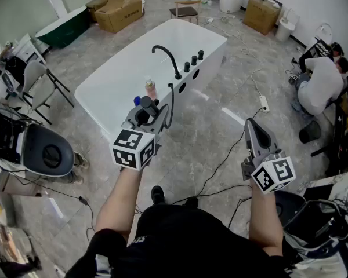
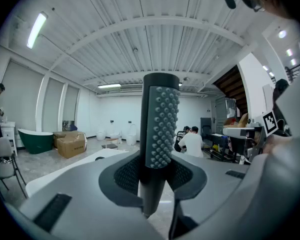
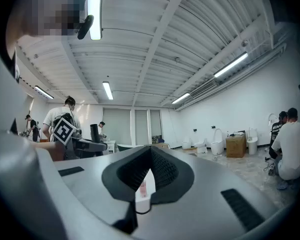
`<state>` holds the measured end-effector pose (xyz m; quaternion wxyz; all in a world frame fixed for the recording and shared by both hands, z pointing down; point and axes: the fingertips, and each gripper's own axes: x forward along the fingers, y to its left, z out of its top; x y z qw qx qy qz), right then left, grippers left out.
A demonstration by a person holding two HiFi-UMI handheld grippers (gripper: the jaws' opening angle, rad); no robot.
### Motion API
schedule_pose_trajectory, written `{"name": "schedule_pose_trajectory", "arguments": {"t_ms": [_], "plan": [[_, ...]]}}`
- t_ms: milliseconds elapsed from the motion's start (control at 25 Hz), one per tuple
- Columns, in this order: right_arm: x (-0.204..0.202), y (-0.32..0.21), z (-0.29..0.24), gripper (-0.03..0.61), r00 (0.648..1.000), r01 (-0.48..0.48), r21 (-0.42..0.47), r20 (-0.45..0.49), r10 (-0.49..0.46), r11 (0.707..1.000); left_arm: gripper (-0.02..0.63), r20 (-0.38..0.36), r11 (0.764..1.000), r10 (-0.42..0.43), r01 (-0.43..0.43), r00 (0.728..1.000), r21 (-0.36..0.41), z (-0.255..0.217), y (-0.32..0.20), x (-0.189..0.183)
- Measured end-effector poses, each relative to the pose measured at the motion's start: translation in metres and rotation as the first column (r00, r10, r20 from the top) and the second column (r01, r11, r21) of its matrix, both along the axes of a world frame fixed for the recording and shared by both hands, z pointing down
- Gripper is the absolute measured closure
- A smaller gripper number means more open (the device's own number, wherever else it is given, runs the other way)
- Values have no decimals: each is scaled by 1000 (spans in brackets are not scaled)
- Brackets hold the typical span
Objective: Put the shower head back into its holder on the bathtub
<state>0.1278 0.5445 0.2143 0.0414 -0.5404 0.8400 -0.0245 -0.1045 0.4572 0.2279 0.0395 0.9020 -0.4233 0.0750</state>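
Observation:
The black shower head (image 1: 146,104) stands upright between the jaws of my left gripper (image 1: 147,117), which is shut on its handle. In the left gripper view its studded face (image 2: 161,124) rises above the pads of my left gripper (image 2: 159,171). Its black hose (image 1: 170,106) loops back to the rim of the white bathtub (image 1: 122,68), close in front of the left gripper. On that rim stand a black curved spout (image 1: 165,54) and three black knobs (image 1: 194,61). My right gripper (image 1: 250,124) is shut and empty, out over the floor right of the tub; its pads (image 3: 162,166) meet at the tips.
A pink bottle (image 1: 150,88) stands on the tub's near rim. Black cables (image 1: 220,161) and a power strip (image 1: 264,102) lie on the floor. A person (image 1: 322,83) crouches at the right. A folding chair (image 1: 40,80) and cardboard boxes (image 1: 119,9) stand farther off.

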Motion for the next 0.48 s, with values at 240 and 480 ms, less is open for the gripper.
{"name": "schedule_pose_trajectory", "arguments": {"t_ms": [240,480], "plan": [[3,-16,3,568,1000,-6,-3,-26,6,1000,488,-1,1000,-15,15,1000,-10,4,-12,2],[18,-32,14,568,997,-47,-27,-62,45,999,489,7,994,-106,106,994,-9,19,-36,9]]}}
